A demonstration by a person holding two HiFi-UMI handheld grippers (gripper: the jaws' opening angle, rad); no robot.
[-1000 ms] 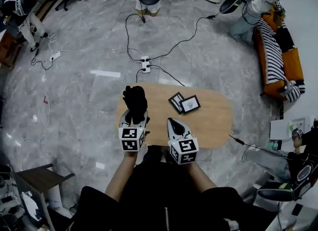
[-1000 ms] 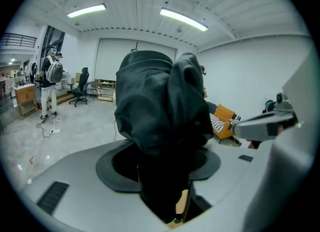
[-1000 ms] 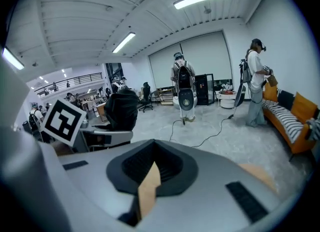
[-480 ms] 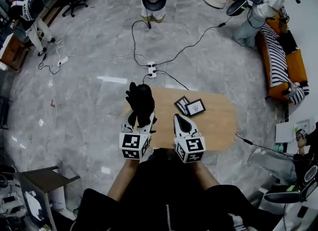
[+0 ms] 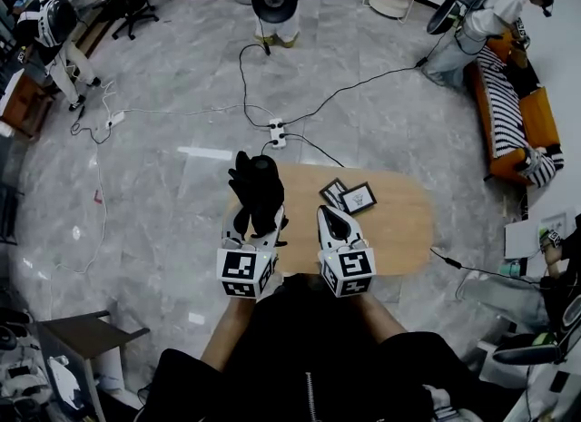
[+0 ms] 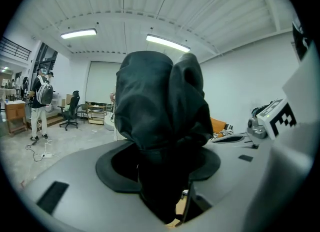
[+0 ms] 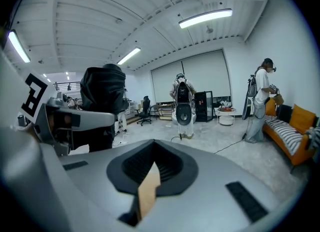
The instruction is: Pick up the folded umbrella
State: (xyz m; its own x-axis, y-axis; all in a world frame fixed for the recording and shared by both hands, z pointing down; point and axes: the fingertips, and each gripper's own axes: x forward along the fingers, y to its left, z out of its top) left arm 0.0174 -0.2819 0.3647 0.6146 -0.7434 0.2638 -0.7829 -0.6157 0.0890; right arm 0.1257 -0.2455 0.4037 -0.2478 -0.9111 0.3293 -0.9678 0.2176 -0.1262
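black folded umbrella (image 6: 160, 106) hides where the left hand-held gripper (image 5: 257, 219) clamps.

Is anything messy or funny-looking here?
Nothing is spilled or broken. The folded umbrella, gripped in the left gripper, looks bunched and floppy, not neatly wrapped. Two small picture frames lie crooked, side by side, on the wooden table.
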